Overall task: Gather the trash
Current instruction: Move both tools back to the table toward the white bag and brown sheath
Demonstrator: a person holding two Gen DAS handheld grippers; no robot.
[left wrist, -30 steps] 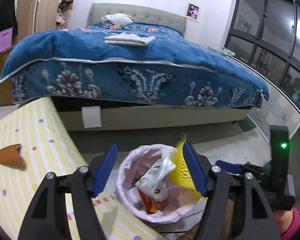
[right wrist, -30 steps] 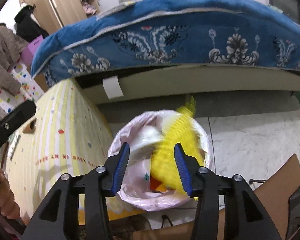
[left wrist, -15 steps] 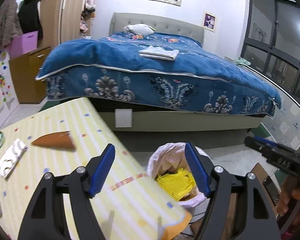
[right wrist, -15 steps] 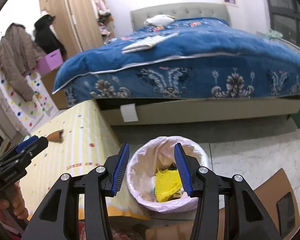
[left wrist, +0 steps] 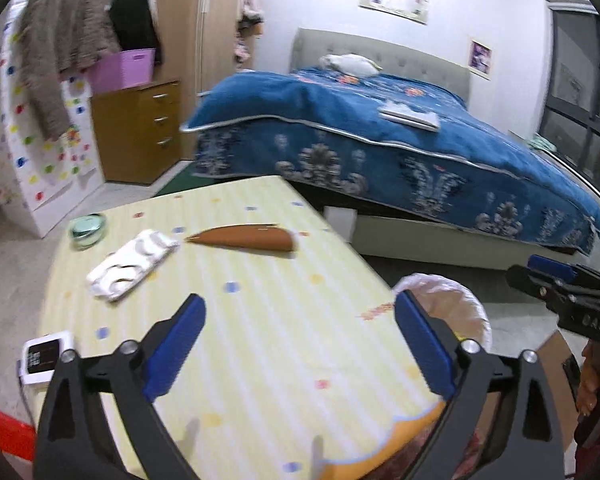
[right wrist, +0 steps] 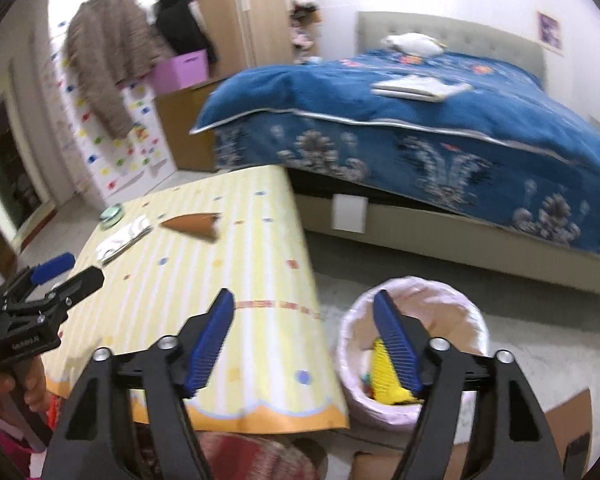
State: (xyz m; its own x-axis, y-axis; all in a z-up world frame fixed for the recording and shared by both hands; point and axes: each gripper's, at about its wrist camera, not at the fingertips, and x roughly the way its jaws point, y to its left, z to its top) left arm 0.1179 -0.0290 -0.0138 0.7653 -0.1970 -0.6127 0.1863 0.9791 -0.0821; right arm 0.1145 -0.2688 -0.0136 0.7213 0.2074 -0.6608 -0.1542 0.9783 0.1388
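The left gripper was spread wide with nothing between its blue pads, held above the near part of the yellow striped table; the right gripper was likewise released and empty, straddling the table's right edge and the trash bin. Three loose items lay at the table's far left end: one brown cone-shaped wrapper, one white blister tray just beside its tip, and one round green-tinted lid beyond the tray. One white device with a dark screen sat at the table's near left edge. The single bin, lined with a pale pink bag, stood on the floor just beside the table and contained a yellow mesh piece. One blue-quilted bed filled the background.
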